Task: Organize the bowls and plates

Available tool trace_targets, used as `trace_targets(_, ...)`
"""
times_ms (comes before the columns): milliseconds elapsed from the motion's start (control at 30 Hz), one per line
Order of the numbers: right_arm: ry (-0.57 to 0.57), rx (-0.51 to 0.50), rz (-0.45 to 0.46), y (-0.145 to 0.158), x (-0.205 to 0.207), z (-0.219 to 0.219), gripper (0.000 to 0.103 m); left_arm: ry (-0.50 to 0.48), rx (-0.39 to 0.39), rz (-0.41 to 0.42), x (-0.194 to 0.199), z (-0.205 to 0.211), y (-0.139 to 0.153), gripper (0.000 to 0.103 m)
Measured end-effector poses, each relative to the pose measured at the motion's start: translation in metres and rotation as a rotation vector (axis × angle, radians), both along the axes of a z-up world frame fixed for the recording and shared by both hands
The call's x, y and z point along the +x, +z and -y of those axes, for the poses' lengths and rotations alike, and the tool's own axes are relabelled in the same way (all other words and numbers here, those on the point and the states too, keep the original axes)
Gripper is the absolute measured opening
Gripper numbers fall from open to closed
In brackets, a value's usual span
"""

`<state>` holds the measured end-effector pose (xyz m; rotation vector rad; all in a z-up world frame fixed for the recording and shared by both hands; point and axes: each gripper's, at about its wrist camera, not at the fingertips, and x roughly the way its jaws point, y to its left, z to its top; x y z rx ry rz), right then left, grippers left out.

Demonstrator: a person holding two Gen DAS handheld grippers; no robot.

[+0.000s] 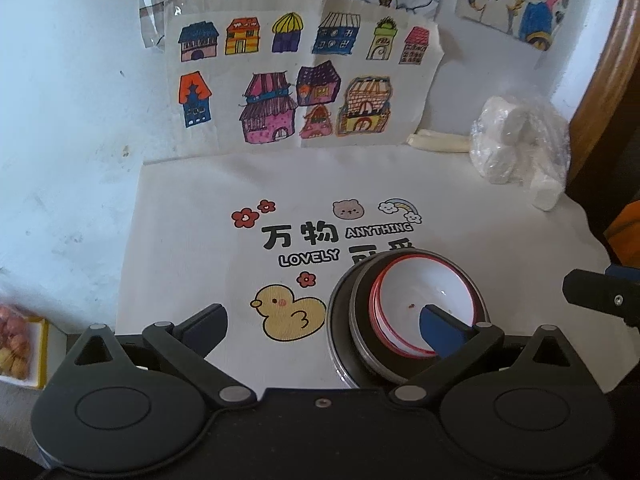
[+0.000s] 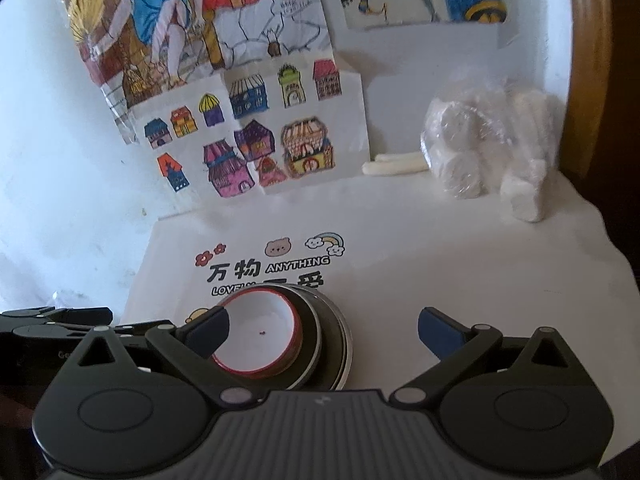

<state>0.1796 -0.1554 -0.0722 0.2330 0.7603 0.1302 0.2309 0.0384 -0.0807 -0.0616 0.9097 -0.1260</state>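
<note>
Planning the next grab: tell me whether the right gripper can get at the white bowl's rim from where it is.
Probably yes. The right gripper is open and empty, and the white bowl sits uncovered atop the dark plates, its rim beside the left jaw. Nothing lies between them.

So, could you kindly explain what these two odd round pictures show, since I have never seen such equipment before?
Each picture comes from a camera mounted on a handheld two-finger gripper, looking along its fingers. One shows the left gripper, the other the right gripper. Both are open and hold nothing. On the printed cloth sits a stack: a white red-rimmed bowl nested in grey bowls or plates. A plastic-wrapped white bundle lies at the back, and children's drawings hang on the wall.
</note>
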Motion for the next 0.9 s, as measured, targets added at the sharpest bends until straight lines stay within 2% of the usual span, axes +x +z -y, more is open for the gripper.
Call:
trace_targets(200,-0.014,-0.038,0.025,0.01,-0.025,-0.019,0.103,-0.034,-0.02,0.023,-0.015,-0.005,0.003,0.102)
trace_targets(433,-0.055,-0.041,0.057,0.023,-0.042,-0.021,0.103,-0.043,-0.025,0.072,-0.034,-0.012,0.012,0.102)
trace_targets(633,-0.037,-0.039,0.097,0.028,-0.069,-0.028,0.103,-0.018,-0.006,0.126,-0.064,-0.015,0.026,0.102)
trace_targets(900,-0.015,-0.017,0.142,0.037,-0.124,-0.043,0.103,-0.002,0.046,0.155,-0.119,-0.016,0.045,0.102)
